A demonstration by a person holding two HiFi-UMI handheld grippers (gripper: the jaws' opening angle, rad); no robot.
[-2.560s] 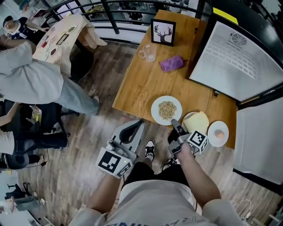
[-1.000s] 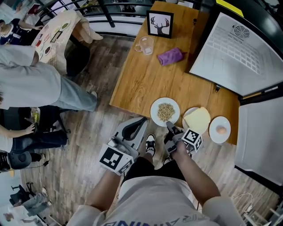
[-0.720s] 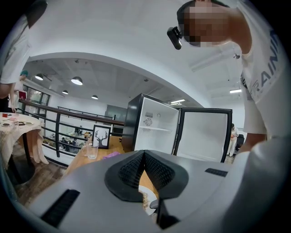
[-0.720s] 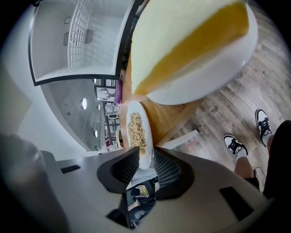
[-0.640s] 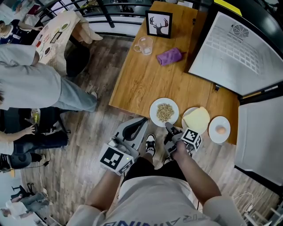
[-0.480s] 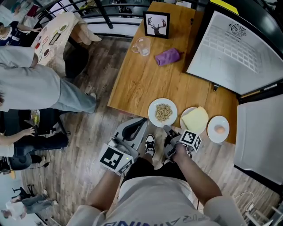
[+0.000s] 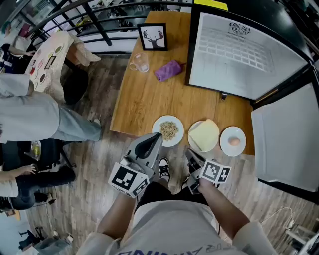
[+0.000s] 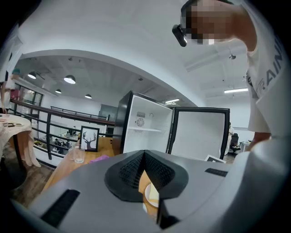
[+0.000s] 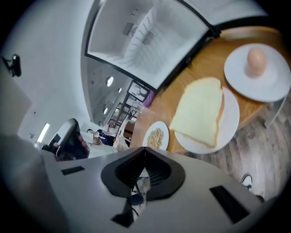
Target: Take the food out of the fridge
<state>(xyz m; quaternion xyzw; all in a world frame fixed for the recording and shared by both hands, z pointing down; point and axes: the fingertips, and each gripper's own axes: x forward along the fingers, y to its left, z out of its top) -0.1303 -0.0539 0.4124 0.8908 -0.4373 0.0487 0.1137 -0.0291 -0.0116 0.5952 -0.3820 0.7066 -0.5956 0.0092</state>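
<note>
Three white plates stand along the near edge of the wooden table (image 7: pixel 144 99): grains (image 7: pixel 168 130), a slice of bread (image 7: pixel 203 135) and an egg (image 7: pixel 233 141). The open fridge (image 7: pixel 239 50) stands behind them, its shelves bare, its door (image 7: pixel 284 134) swung out to the right. My left gripper (image 7: pixel 155 136) hangs shut and holds nothing, its tip over the table's edge beside the grains plate. My right gripper (image 7: pixel 189 152) is shut and bare too, just off the table below the bread. The right gripper view shows the bread (image 9: pixel 200 111), the egg (image 9: pixel 257 58) and the grains (image 9: pixel 155 135).
At the table's far end are a framed deer picture (image 7: pixel 153 36), a glass mug (image 7: pixel 138 62) and a purple cloth (image 7: pixel 168 70). People sit at the left (image 7: pixel 30 114) by a cloth-covered table (image 7: pixel 50 50). A black railing (image 7: pixel 99 10) runs behind. My feet are on wooden floor.
My right gripper has drawn back from the grains plate's rim to just off the table's edge. The head view has swung, so the table and fridge now sit further left.
</note>
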